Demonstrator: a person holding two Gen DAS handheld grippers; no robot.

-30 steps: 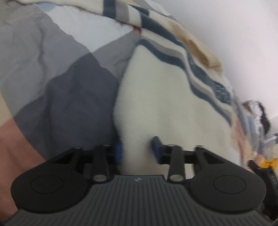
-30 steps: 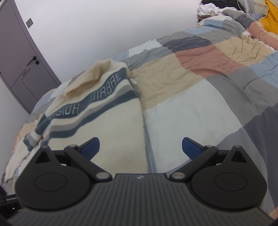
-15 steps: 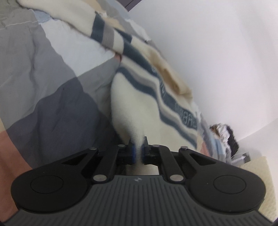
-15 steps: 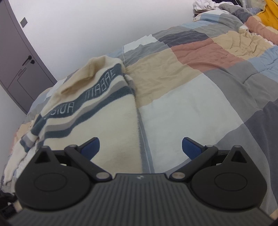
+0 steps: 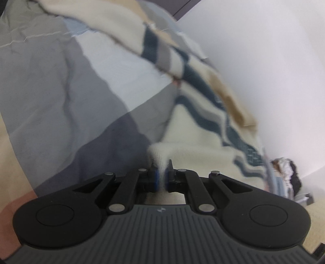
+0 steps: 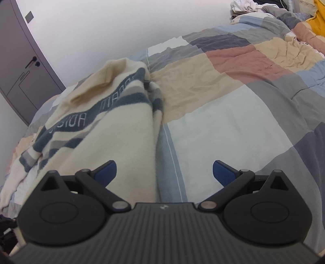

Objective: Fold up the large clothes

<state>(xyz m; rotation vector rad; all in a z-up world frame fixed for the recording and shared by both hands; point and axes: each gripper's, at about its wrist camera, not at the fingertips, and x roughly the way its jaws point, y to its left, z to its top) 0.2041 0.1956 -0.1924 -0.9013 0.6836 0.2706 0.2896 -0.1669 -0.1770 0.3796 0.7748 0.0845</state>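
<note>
While left gripper [image 5: 161,178] pinches cream sweater [image 5: 195,138] edge (angled downward), right gripper [image 6: 164,172] jaws gape above it.

The sweater [image 6: 113,130] lies on the quilt [image 6: 233,121], which covers the bed, twd the left side. A door [image 6: 26,67] stands behind it, far left. A clothes pile [image 6: 254,6] sits at the far right end. Wall is behind the bed.

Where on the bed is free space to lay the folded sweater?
Free: the white and grey squares of the quilt right of the cream sweater, up to the beige and pink squares. Crowded: the far right corner, with the clothes pile and the yellow item.
</note>
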